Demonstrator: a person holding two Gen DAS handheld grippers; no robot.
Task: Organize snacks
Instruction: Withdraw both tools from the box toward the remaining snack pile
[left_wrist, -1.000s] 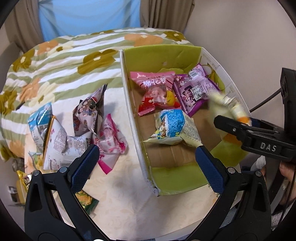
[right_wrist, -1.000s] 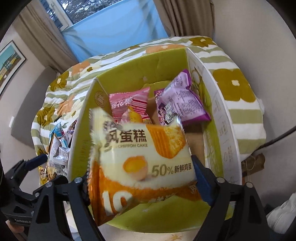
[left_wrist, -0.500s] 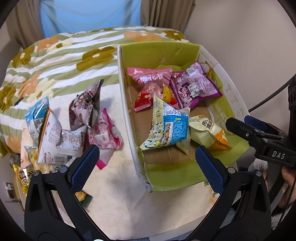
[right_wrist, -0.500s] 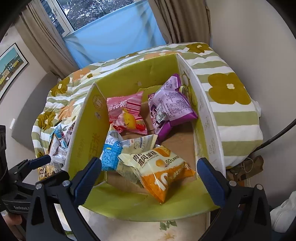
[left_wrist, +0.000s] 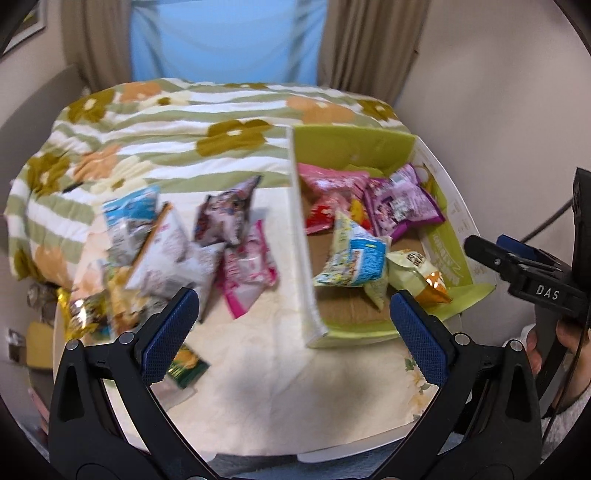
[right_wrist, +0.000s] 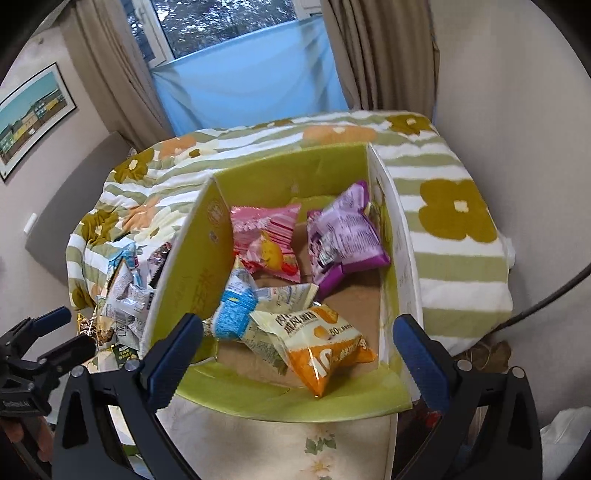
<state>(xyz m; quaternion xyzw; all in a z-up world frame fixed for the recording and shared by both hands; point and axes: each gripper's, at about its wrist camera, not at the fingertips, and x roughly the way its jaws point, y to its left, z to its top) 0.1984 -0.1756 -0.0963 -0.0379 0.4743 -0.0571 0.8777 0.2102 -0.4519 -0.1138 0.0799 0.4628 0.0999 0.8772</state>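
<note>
My left view is smeared: the loose packets (left_wrist: 159, 254) blur together, labels unreadable. From the right camera the box wall (right_wrist: 184, 273) hides most of that pile. Both views cut off my gripper handles.

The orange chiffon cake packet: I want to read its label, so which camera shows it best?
The right wrist view: the orange chiffon cake packet lies close and sharp at the near end of the green box, print facing up. The left wrist view shows it small, blurred and partly behind the blue packet.
</note>
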